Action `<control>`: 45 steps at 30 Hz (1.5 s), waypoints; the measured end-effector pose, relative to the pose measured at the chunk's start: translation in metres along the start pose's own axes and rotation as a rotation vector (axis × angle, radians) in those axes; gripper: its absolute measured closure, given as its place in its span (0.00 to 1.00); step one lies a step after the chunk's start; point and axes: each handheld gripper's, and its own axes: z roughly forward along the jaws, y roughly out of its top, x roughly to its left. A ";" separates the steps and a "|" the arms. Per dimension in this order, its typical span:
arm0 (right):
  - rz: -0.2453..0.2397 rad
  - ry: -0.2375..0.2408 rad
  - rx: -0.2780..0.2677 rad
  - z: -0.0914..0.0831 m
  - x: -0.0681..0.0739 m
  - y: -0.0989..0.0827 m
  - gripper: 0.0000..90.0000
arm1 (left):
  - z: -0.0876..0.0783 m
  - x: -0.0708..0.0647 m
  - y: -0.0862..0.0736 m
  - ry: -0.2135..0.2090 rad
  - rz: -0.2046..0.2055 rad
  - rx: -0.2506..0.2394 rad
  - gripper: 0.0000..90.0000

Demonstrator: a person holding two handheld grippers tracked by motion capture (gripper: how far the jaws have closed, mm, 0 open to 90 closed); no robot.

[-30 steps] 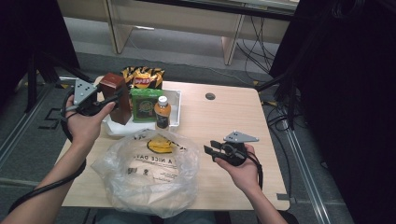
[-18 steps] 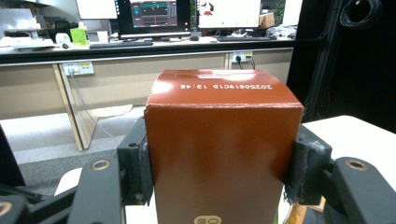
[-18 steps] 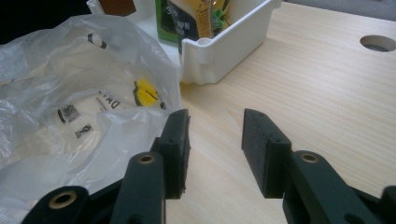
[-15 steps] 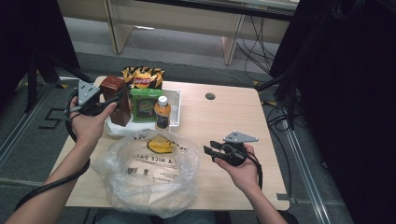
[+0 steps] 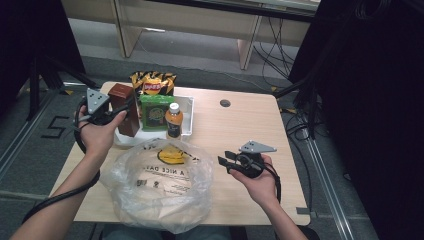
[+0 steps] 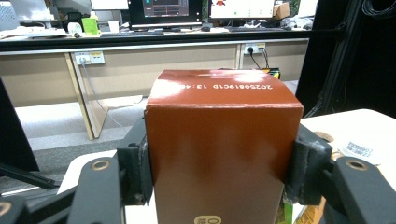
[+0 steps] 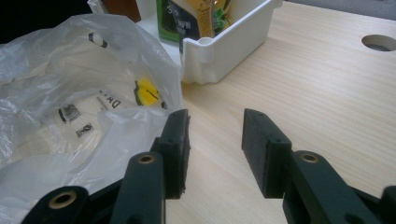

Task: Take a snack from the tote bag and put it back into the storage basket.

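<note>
So on my left hand-held gripper (image 6: 219, 182) the two black pads are clamped on the sides of a brown carton (image 6: 222, 154), one pad pressing each side. The carton sits upright between the jaws with its glossy top toward the camera, and a printed date code runs along that top edge. From the high view the left hand-held gripper (image 5: 120, 107) has the brown carton (image 5: 125, 112) at the left end of the white bin (image 5: 187, 107), at the far left part of the counter (image 5: 240, 125); I can't tell whether its bottom touches the bin or is lifted a bit.

Right next to the carton in the bin there's a green box (image 5: 156, 112), then a small bottle (image 5: 173, 120) with a white cap and an orange label, and a yellow chip bag (image 5: 152, 82) standing behind them.

My right hand-held gripper (image 7: 215, 140) has its jaws apart with nothing between them, just bare wood under the pads. It hangs low over the counter, well apart from the carton, just beside the edge of the clear plastic bag (image 7: 70, 107). In the high view that bag (image 5: 160, 182) lies spread on the near side of the counter, in front of the bin, with the right hand-held gripper (image 5: 227, 161) pointing at its right edge.
</note>
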 end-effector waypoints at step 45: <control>0.000 0.030 0.016 0.002 0.003 -0.001 0.69 | 0.016 0.014 -0.030 0.105 -0.015 0.051 0.41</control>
